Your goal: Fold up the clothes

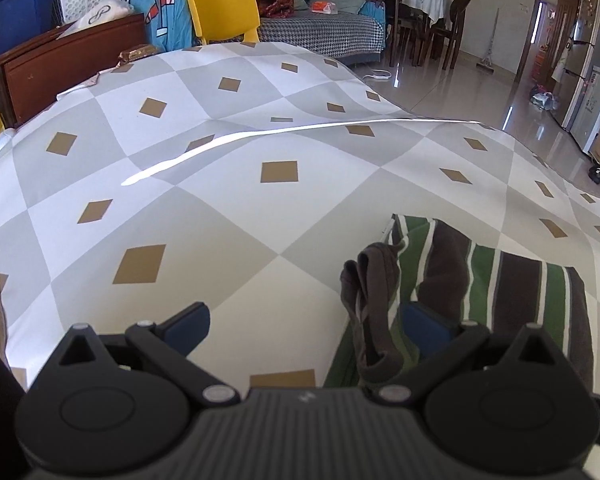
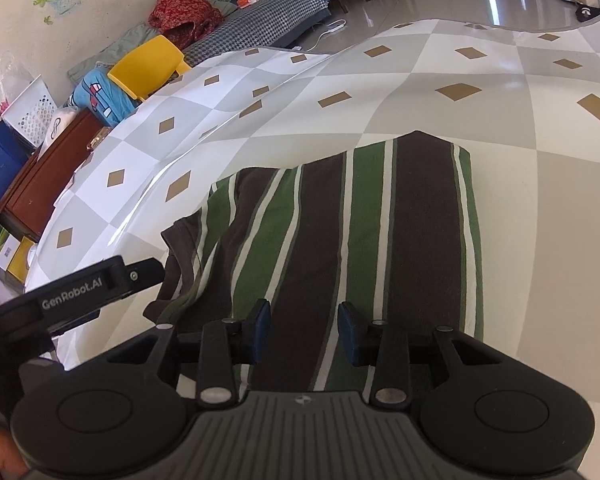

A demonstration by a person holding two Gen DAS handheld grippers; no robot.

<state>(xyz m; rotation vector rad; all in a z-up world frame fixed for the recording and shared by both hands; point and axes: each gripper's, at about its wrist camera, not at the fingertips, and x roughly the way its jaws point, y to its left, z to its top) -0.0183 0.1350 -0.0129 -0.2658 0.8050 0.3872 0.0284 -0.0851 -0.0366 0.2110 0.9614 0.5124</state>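
A green, brown and white striped shirt (image 2: 364, 224) lies folded into a rectangle on the checked tablecloth (image 2: 440, 92). In the left wrist view the shirt (image 1: 500, 280) lies at the lower right, its brown collar (image 1: 368, 304) bunched up at the left edge. My left gripper (image 1: 304, 328) is open wide, its right finger (image 1: 424, 328) against the shirt's near left edge beside the collar, its left finger over bare cloth. My right gripper (image 2: 304, 330) is open, low over the shirt's near edge. The left gripper also shows in the right wrist view (image 2: 100, 284), beside the collar (image 2: 180, 264).
The tablecloth (image 1: 220, 200) has a glossy raised crease (image 1: 260, 140) across its middle. Behind the table stand a yellow chair (image 1: 224, 14), a brown wooden cabinet (image 1: 60, 68), a sofa with piled clothes (image 1: 320, 28) and dining chairs (image 1: 432, 28). Shiny floor (image 1: 480, 92) lies to the right.
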